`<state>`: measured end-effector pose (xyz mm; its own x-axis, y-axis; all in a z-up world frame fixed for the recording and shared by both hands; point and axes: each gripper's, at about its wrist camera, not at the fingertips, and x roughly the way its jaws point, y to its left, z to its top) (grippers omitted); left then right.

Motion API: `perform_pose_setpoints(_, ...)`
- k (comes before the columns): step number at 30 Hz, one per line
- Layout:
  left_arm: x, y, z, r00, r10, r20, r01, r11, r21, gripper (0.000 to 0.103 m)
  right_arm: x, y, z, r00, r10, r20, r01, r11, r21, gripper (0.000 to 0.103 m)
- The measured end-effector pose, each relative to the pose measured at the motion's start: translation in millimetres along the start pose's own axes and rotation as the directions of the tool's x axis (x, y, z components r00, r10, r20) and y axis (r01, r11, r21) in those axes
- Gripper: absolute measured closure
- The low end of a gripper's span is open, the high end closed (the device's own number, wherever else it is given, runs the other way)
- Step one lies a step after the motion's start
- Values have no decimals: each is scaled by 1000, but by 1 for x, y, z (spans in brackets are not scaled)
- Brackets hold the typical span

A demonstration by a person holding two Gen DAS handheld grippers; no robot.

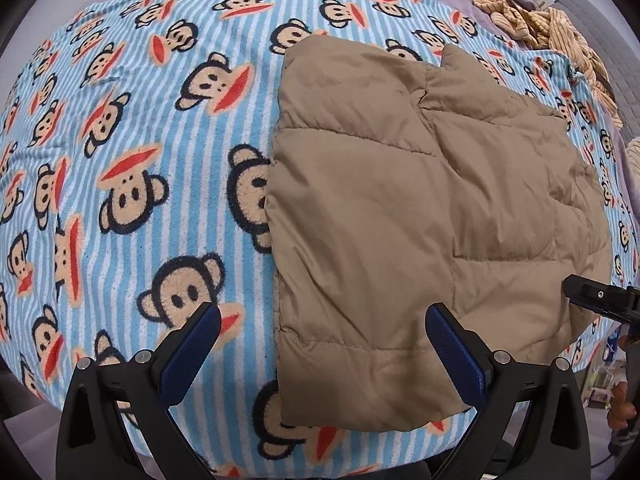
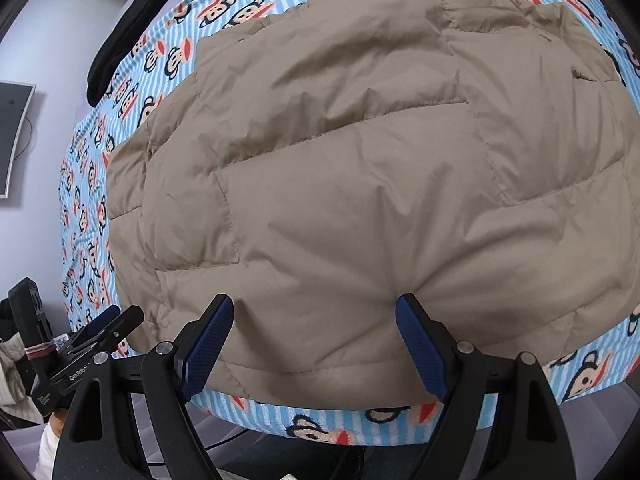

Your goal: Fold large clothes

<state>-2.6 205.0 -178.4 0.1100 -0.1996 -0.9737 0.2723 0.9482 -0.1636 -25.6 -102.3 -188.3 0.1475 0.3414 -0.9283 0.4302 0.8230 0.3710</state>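
Your right hand-held gripper (image 2: 314,346) stands wide open with nothing clamped: its two blue pads straddle the near hem of the tan quilted jacket (image 2: 360,168), and the puffed fabric bulges up between them, but whether either pad touches the cloth cannot be told. Your left hand-held gripper (image 1: 324,350) is just as wide and just as empty; one pad hangs over the monkey-print blanket (image 1: 120,184), the other over the jacket's near left corner, so the jacket's left edge runs away from you right between its jaws. Of the two, your right hand looks the nearer to a real bite, since the hem already lies in its gap, while your left sits half off the garment. From either hand-held gripper the jacket lies straight ahead and below, already folded into a rough rectangle whose longer side seems to run away from you towards the far side of the bed, with the hem crosswise under your hands. That suggests the coming fold turns on lifting this near edge and carrying it forward over the far one, both hands in step. Counting outward: one jacket, one blanket beneath it, one dark garment (image 2: 132,28) lying well apart past the far left corner, and one heap of yellowish striped cloth (image 1: 548,28) well apart at the far right.
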Motion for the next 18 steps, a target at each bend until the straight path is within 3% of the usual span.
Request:
perform_pose_setpoints(3,-1,13,10,997,-80,11,80,997,-9,1,2,-1,0,1000,-9,-4,9,1000,2,17)
perform_pose_setpoints(5,1,24,18,986,-169,3,169,986,-6,1,4,-2,1,1000,-13,-7,13,1000,7,17)
perform_pose_setpoints(8,13,42,28,958,-285,-42,286,958,16,1,7,-2,2,1000,-17,-12,18,1000,16,17)
perform_pose_setpoints(12,41,65,38,910,-399,-114,397,917,-37,1,13,-1,6,1000,-16,-24,16,1000,25,17)
perform_pose_setpoints(14,56,64,40,888,-437,-143,437,899,-35,1,14,-3,7,1000,-9,-29,10,999,31,17)
perform_pose_setpoints(18,77,40,52,866,-471,-167,477,879,-4,1,19,-5,9,999,-1,-39,2,999,39,17)
